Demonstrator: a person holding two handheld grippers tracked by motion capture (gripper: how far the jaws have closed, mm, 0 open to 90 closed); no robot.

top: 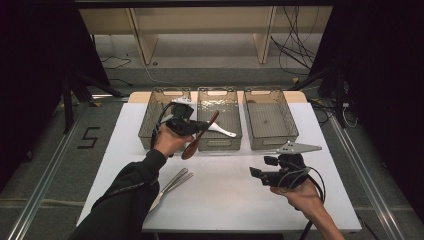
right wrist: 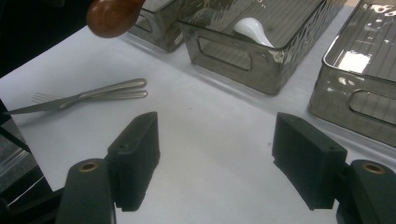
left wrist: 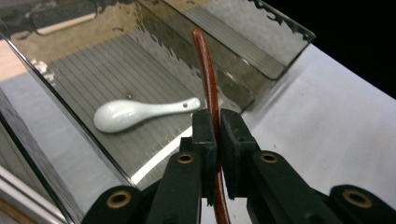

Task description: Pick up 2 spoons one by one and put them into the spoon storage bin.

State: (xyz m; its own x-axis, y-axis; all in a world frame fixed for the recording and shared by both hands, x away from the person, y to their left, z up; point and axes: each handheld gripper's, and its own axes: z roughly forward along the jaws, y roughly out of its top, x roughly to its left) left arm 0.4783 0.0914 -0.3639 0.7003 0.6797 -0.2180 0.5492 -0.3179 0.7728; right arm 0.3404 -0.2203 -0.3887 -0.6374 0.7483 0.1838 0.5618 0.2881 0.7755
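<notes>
While my left jaws (left wrist: 215,128) clamp the slim handle of the brown wooden spoon (left wrist: 208,70), that spoon hangs in the air over the near rim of the middle bin (top: 218,143); in the high view its bowl (top: 189,150) points down toward me and its handle tip rises over the bin. A white ceramic spoon (left wrist: 140,112) already lies on the ribbed floor of this same bin, so I judge one spoon sorted and the wooden one about to join it, with the lowering and release not yet done. My right jaws (right wrist: 215,161) stand wide apart and grasp nothing, hovering above bare tabletop (top: 225,200) near the front right. Left on the tabletop, beside my left sleeve, a steel fork and knife (top: 172,184) lie crossed and touching; these appear unsorted. Flanking the middle bin are a left bin (top: 147,125), partly hidden by my left hand (top: 170,141), and a right bin (top: 272,141) that looks empty. Obstacles, as I judge them: the near wall of the middle bin sits just under the hanging bowl and could catch it, and the white spoon occupies part of the floor where the wooden one would land.
</notes>
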